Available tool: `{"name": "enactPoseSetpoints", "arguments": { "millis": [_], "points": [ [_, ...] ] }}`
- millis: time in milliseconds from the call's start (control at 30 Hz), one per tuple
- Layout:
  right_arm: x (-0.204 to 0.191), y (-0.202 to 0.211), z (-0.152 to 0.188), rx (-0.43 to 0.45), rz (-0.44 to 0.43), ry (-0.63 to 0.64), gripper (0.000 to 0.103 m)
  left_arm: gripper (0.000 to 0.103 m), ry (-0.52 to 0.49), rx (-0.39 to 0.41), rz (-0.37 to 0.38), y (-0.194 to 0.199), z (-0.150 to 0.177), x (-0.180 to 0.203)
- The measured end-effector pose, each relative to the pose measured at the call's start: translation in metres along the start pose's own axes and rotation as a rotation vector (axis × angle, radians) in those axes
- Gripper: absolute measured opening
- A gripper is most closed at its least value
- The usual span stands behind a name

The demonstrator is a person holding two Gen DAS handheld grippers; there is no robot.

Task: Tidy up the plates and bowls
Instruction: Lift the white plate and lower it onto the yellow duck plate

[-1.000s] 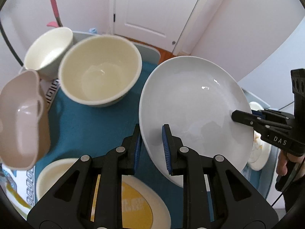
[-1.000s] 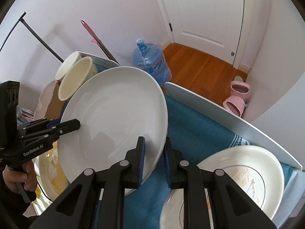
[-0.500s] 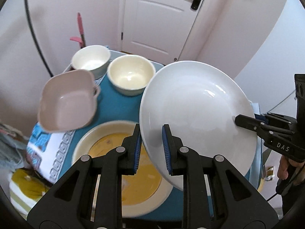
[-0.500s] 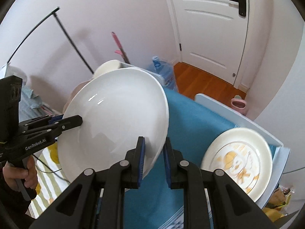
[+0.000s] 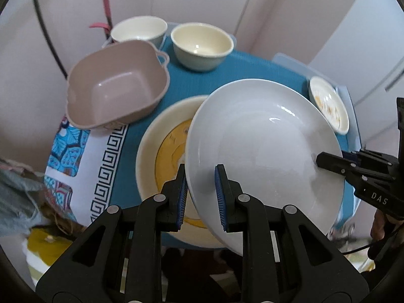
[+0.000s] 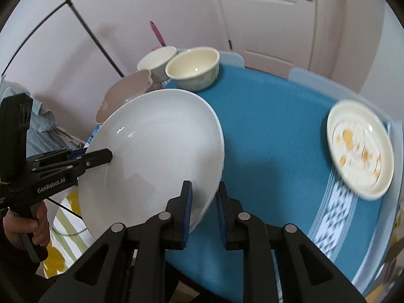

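Carried item: large round glossy white ceramic plate [image 5: 262, 149], tilted, lifted clear above the blue woven tablecloth [image 6: 272, 136].
Left gripper [image 5: 200, 197]: clenched on the near rim of the white plate, one pad above and one below.
Right gripper [image 6: 203, 207]: clamped on the opposite rim, likely to share the weight of a wide, slippery dish.
Directly beneath: cream round plate with yellow centre [image 5: 161, 156], probably the stacking target, since the white plate hangs over it.
Parked at the far edge: pink square plastic bowl with handles [image 5: 116, 88], cream round ceramic bowl [image 5: 202, 45], white round ceramic bowl [image 5: 139, 30], grouped as bowls.
Apart at the right: small cream patterned plate with orange motifs [image 6: 359, 149], not yet stacked.
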State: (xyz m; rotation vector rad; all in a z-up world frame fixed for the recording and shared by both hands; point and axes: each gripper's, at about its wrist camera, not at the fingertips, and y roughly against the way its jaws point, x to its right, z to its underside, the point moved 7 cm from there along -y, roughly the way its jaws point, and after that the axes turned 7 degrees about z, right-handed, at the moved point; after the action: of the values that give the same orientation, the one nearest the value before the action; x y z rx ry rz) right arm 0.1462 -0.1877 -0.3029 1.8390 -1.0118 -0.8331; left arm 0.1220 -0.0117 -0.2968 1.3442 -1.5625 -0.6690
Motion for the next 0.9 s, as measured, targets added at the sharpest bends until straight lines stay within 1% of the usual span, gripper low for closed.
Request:
{"name": "enactPoseSetpoints", "arguments": {
  "millis": [67,200,433,667,900],
  "points": [
    [-0.006,-0.007,0.005,-0.007,0.031,-0.023,0.017,0.019,-0.031,-0.025,0.017,-0.009,0.003,-0.006],
    [-0.010,-0.020,0.005,-0.010,0.066,-0.083,0.017,0.019,-0.080,-0.059,0.039,-0.024,0.004,-0.018],
    [-0.019,-0.028,0.012,-0.003,0.149,-0.126,0.017,0.019,-0.180,-0.101,0.049,-0.042,0.002,-0.030],
    [-0.016,-0.032,0.016,-0.006,0.196,-0.163,0.017,0.019,-0.280,-0.123,0.026,-0.051,-0.001,-0.024],
    [-0.018,-0.034,0.019,-0.001,0.221,-0.184,0.017,0.019,-0.330,-0.141,0.007,-0.057,0.000,-0.023]
  ]
}}
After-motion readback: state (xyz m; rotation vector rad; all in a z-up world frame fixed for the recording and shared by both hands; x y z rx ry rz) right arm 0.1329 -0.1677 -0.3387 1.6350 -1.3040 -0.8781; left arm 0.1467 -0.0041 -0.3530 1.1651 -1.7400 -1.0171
